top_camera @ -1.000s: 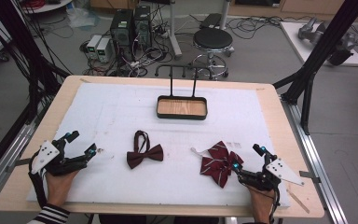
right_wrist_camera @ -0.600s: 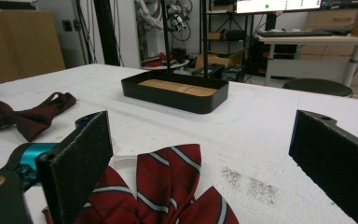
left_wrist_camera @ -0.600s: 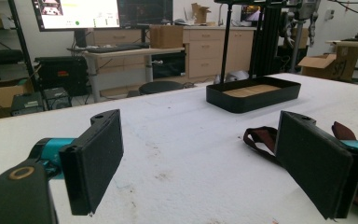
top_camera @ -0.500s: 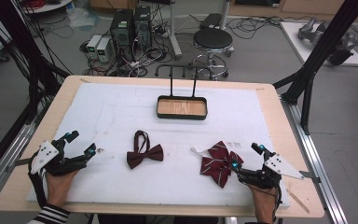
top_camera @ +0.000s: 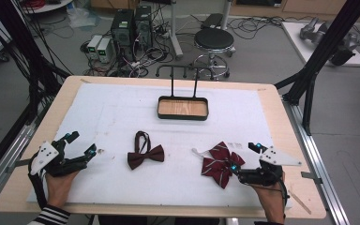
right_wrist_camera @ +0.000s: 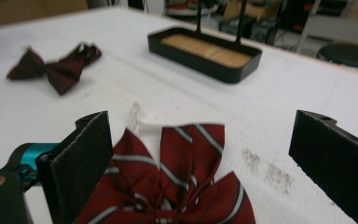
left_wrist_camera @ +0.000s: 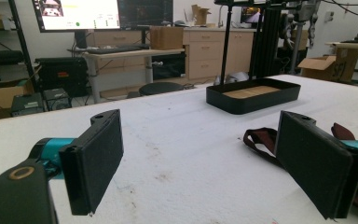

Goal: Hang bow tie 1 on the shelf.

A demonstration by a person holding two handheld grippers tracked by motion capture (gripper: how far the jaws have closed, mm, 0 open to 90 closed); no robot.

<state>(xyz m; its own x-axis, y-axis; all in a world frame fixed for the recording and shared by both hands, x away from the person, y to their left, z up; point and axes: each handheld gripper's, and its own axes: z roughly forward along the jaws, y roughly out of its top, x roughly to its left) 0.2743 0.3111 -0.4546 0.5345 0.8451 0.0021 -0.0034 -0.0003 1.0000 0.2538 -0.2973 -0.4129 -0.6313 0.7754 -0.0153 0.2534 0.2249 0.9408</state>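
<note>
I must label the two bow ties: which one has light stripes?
The dark red striped bow tie beside the right claw; the plain maroon bow tie at the centre has none.

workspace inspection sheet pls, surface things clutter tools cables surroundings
surface: white mat on wooden table, faint smudges
job's things: plain bow tie; striped bow tie; black tray with upright handle, nothing in it
clutter: nothing seen
grippers: left tool open, off the mat's left; right tool open, striped bow tie lies between its jaws
cables: tangle on the floor by computers
surroundings: stool, black frame posts
</note>
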